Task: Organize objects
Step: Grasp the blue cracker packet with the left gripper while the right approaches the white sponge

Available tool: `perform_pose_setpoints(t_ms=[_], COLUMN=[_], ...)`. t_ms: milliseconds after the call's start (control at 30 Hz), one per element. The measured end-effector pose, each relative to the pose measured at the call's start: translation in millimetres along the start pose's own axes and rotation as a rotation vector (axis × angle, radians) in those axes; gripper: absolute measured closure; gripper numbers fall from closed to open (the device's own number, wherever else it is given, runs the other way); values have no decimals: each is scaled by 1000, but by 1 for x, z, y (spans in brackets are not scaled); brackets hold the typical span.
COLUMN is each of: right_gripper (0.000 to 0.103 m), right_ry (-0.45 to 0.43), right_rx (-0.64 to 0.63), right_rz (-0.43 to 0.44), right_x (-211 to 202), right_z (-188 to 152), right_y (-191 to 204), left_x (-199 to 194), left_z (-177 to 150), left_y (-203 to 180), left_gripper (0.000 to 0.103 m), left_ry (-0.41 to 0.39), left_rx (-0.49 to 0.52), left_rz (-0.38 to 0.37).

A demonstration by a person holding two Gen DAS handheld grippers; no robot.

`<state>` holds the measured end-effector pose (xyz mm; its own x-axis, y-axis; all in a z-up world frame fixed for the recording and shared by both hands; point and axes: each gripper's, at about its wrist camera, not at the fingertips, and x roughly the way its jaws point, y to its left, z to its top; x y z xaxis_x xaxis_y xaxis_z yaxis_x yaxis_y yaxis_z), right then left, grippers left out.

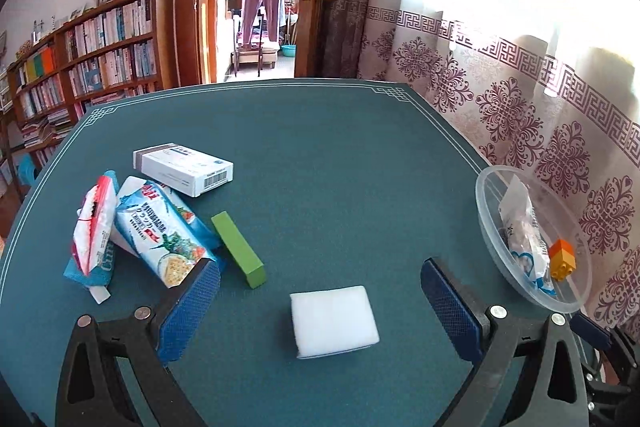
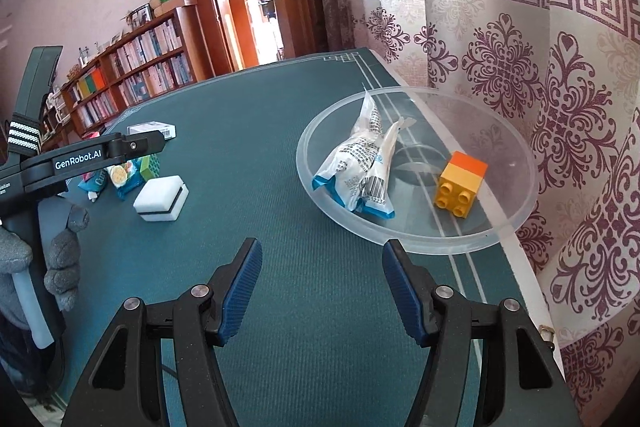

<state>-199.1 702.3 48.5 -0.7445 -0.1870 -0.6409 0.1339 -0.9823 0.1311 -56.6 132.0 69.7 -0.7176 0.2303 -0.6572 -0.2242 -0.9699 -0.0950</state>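
White sponge (image 1: 334,321), foam block with dark underside, flat on the bench (image 1: 340,155), well left of the bowl (image 1: 490,223). Lies just ahead of the left tongs (image 1: 320,311), framed by their wide, empty jaws; long axis roughly across the gap. Right tongs (image 2: 322,291): half-open, empty, nearest the bowl, which holds a packet (image 1: 520,231) and yellow brick (image 1: 562,259). Left of sponge: green block (image 1: 238,249), cracker bag (image 1: 168,231), box (image 1: 182,169). Path from sponge to bowl unobstructed.

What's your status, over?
Both grippers, left and right, open, empty. White sponge ahead of left. Bowl holds packet, block. Path clear.
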Motion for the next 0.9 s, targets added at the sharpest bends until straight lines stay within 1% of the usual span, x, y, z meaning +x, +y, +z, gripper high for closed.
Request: perform_pose_setpoints(t_ms=[133, 300, 600, 900], right_gripper=[39, 39, 39, 39], right_ry=[12, 25, 40, 65], right_rx=[-23, -54, -83, -72], right_rz=[19, 49, 81, 85], right_x=[4, 10, 17, 24], right_z=[-2, -3, -5, -8], right_y=[13, 31, 48, 46], left_x=[-2, 4, 21, 16], left_z=[-1, 0, 2, -6], left_y=[24, 54, 89, 129], left_gripper=[1, 1, 1, 1], left_ry=[-18, -7, 24, 37], left_rx=[-36, -107, -187, -282], left_rz=[98, 158, 241, 292])
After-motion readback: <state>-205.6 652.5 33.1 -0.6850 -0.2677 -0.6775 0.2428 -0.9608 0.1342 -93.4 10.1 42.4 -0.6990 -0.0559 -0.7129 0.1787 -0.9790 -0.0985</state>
